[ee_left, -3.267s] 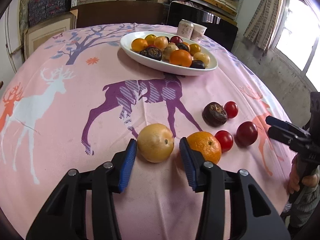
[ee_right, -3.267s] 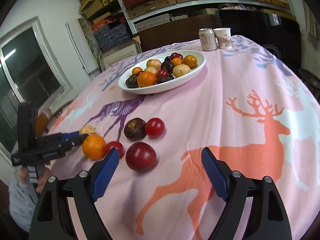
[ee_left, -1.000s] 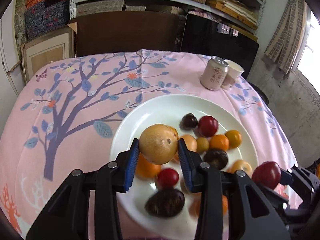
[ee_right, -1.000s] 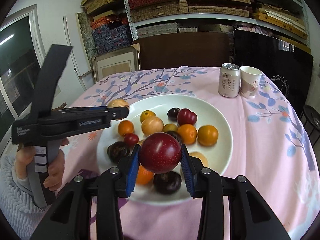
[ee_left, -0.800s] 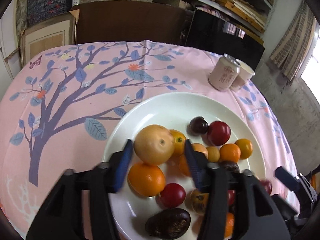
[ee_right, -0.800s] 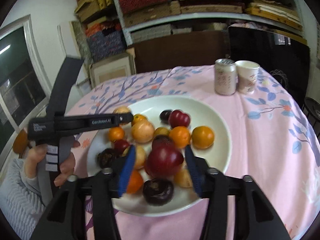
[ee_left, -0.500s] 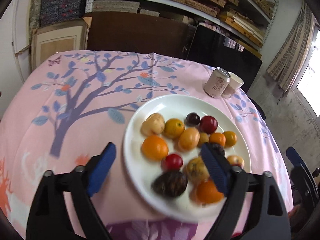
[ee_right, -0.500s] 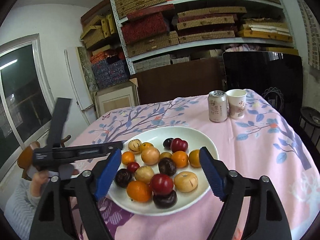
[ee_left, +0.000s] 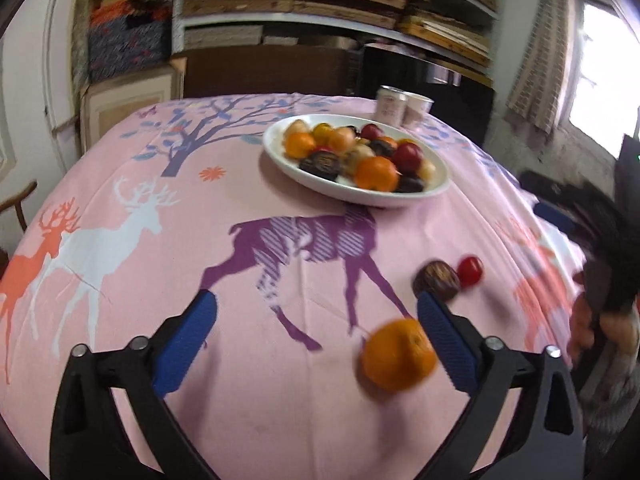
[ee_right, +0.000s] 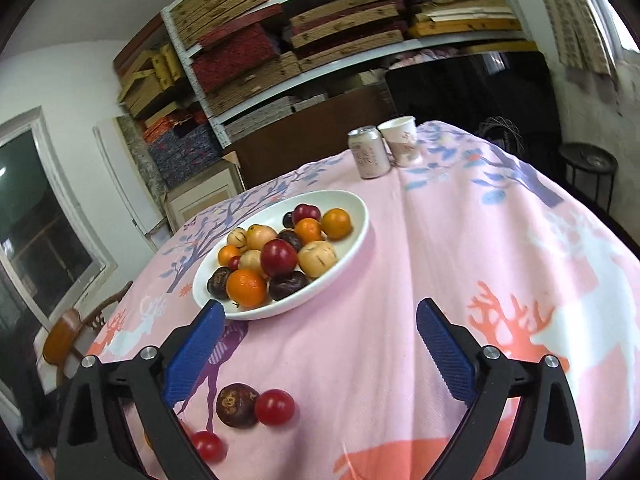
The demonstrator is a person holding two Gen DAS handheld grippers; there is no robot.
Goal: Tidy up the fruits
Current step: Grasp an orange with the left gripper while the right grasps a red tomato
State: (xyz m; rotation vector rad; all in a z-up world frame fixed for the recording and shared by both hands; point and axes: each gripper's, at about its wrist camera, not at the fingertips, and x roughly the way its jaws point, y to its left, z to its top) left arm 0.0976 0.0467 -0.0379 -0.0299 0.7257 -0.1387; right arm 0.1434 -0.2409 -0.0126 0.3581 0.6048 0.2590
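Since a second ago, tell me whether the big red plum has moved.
Yes. The big red plum went from the right gripper's jaws down into the white oval plate, among the other fruit.

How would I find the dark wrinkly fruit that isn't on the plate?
Start at the big white plate of fruit, then come toward the near edge of the pink tablecloth. The dark brown fruit lies there, touching a small red fruit; it is bigger, darker and rough-skinned.

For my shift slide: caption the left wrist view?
Left gripper opening, empty, above a loose orange; plate of fruit beyond.
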